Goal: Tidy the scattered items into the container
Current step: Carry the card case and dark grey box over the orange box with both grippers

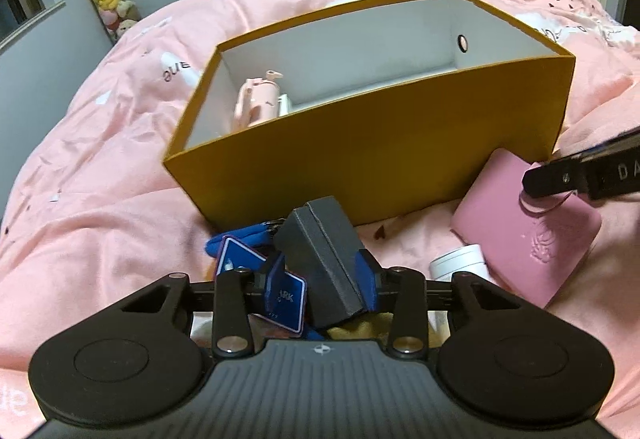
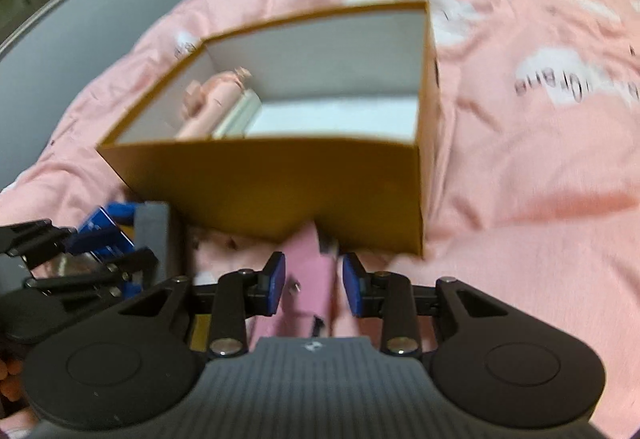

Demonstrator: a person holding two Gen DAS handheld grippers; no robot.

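Dark grey box (image 1: 326,259), pinched in left gripper (image 1: 320,281) jaws; pink case (image 2: 310,279) between right gripper (image 2: 314,281) jaws, contact unclear. Yellow container (image 1: 360,155) close ahead; wall collision risked.

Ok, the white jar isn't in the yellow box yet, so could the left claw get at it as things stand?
Probably not yet. The left claw looks full with the grey box, and the white jar lies partly tucked against the pink case.
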